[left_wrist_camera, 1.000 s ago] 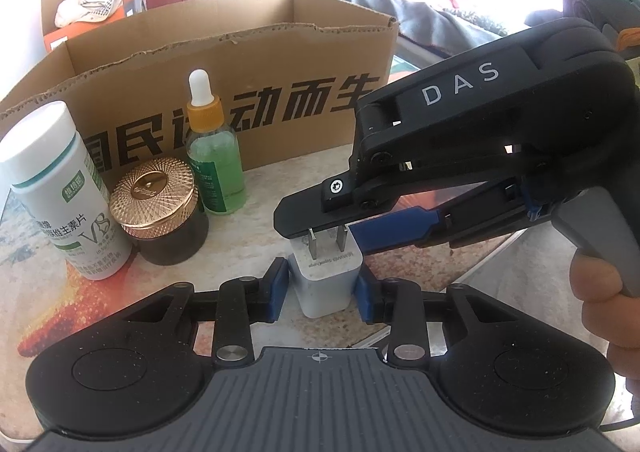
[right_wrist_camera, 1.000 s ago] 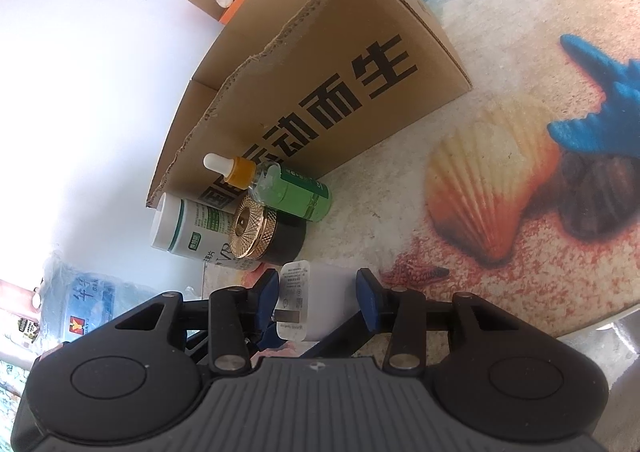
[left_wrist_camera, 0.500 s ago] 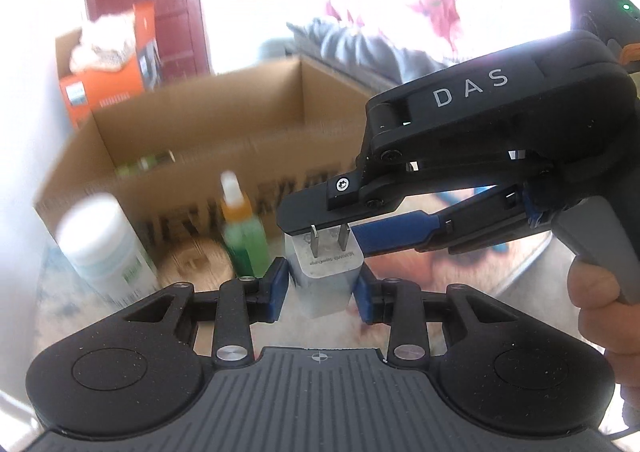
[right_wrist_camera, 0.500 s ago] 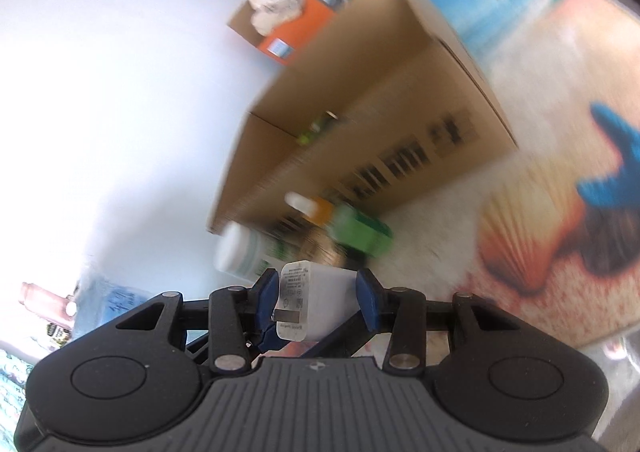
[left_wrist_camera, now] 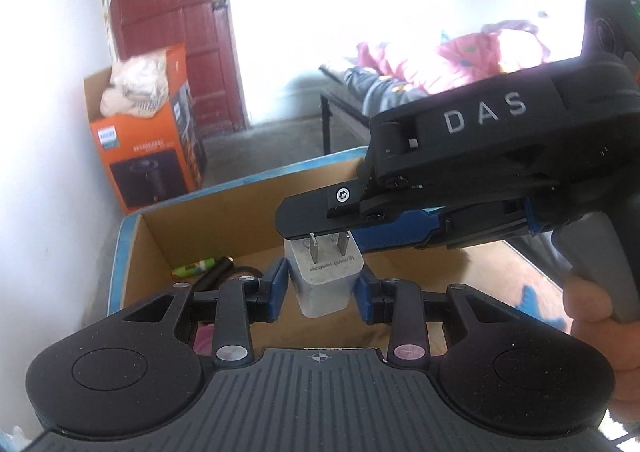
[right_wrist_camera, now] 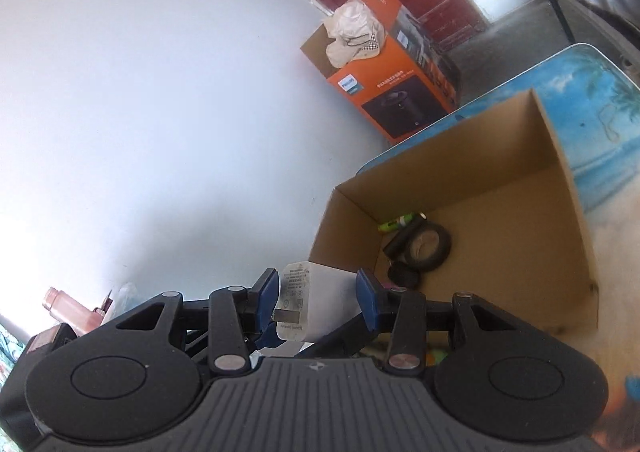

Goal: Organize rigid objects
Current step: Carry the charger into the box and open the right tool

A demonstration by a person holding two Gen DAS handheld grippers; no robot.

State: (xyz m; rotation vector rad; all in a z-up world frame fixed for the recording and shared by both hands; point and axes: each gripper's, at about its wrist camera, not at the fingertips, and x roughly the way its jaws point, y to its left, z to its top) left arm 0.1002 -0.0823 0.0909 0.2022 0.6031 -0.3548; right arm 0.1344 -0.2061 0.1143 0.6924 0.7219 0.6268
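Observation:
A white charger plug [left_wrist_camera: 326,284] with two metal prongs is held in the air by both grippers. My left gripper [left_wrist_camera: 322,288] is shut on its body, a blue pad on each side. My right gripper [left_wrist_camera: 320,230] comes in from the right and clamps the prong end; a hand [left_wrist_camera: 592,316] holds its grey handle. In the right wrist view the charger plug [right_wrist_camera: 320,300] sits between the blue pads of my right gripper [right_wrist_camera: 318,292], label side facing left. Below and beyond it stands the open cardboard box [left_wrist_camera: 200,208], also seen as the cardboard box [right_wrist_camera: 500,160].
In the box lie a green tube [right_wrist_camera: 394,224], a round black item [right_wrist_camera: 430,248] and a small black cap [right_wrist_camera: 404,274]. An orange carton [left_wrist_camera: 148,156] stands on the floor by the red door. A bed with clothes [left_wrist_camera: 440,64] is at the right. The white wall is at the left.
Both grippers have risen together with the charger. The bottles and jar on the table dropped out of view, and the inside of the box now shows.

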